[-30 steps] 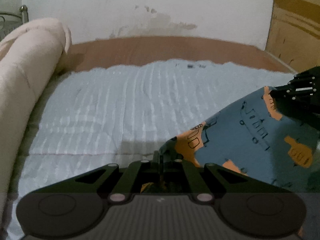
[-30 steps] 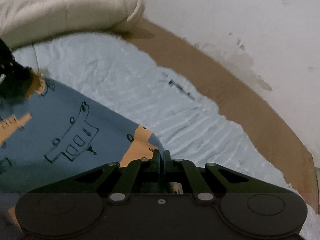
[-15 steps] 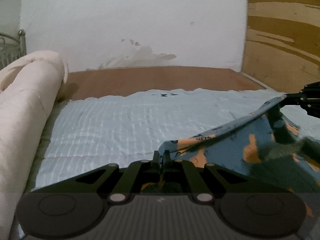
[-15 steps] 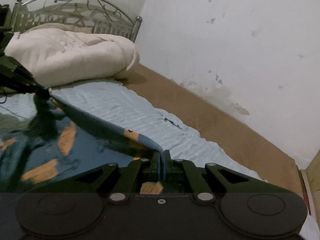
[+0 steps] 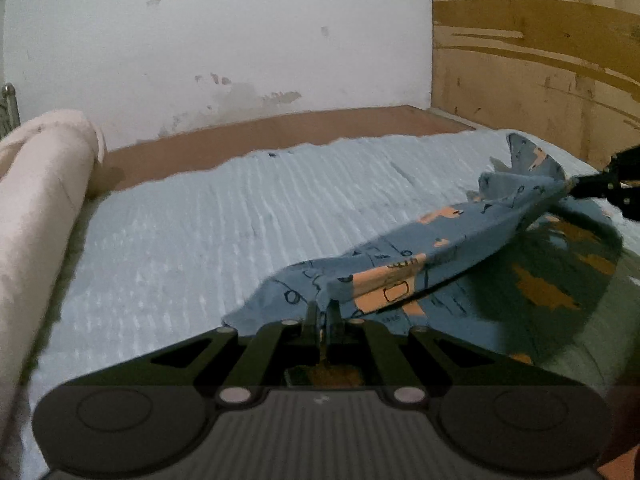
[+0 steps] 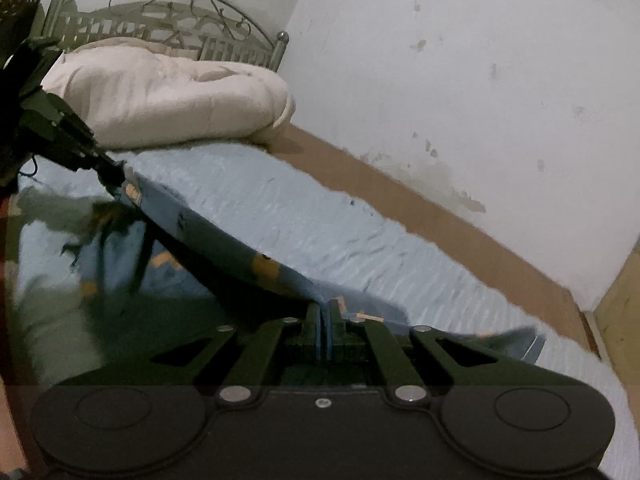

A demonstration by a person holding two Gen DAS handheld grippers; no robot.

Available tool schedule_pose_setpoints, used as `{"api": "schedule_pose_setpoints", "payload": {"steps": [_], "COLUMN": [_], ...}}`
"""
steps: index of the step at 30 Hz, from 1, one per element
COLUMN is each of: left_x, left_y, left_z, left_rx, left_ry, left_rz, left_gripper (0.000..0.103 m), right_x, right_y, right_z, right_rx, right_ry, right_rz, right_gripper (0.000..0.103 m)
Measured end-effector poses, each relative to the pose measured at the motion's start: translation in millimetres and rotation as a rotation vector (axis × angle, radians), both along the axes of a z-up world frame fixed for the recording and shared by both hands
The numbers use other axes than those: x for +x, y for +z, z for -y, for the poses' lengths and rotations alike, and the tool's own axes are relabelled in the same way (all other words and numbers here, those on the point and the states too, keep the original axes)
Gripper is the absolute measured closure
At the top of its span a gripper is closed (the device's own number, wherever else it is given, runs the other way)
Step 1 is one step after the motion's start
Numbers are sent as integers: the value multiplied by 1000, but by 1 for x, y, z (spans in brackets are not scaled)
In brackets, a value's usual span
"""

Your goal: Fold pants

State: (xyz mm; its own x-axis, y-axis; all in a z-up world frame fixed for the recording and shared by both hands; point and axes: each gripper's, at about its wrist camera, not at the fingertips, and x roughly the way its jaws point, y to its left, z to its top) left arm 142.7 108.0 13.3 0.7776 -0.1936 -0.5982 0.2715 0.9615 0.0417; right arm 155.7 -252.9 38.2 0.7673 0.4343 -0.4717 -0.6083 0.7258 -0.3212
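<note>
The pants [image 5: 440, 248] my black tongs hold are grey-blue with orange patches and dark line drawings. My bed cover [image 5: 240, 216] is pale blue, ribbed in white. The rolled quilt [image 6: 172, 96] is cream, the wall [image 5: 240, 40] white and stained.

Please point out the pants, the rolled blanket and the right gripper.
pants [image 5: 452, 240]: left wrist view, on the stretched blue and orange edge.
rolled blanket [image 6: 172, 96]: right wrist view, on its top.
right gripper [image 6: 324, 312]: right wrist view, between its fingertips.
</note>
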Motion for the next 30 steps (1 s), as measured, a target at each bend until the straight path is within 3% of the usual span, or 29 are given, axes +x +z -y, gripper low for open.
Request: {"api": "schedule_pose_setpoints", "payload": {"steps": [6,13,20,23,30], "left_x": [-11,-14,-15,-18,-23], "left_y": [-10,-14,-20,-16,-14], "left_z": [3,1,2,2,4], "left_rx": [19,64,76,75,89], "left_ry": [-3,-13,-16,-18,-15], "left_rz": [-15,-25,-38,-31,-33], "left_gripper": [102,102,102,102,102], "right_x": [-27,-45,-52,-54,-44], "right_y": [-24,-27,-41,-46,-52], "right_z": [0,7,9,6,-9], "right_rx": [-19,2,-46,-85,-215], "right_ry": [-8,-7,6,36,116], "right_rz": [-15,-33,-59,-36,45], "right_gripper": [103,103,103,82,55]}}
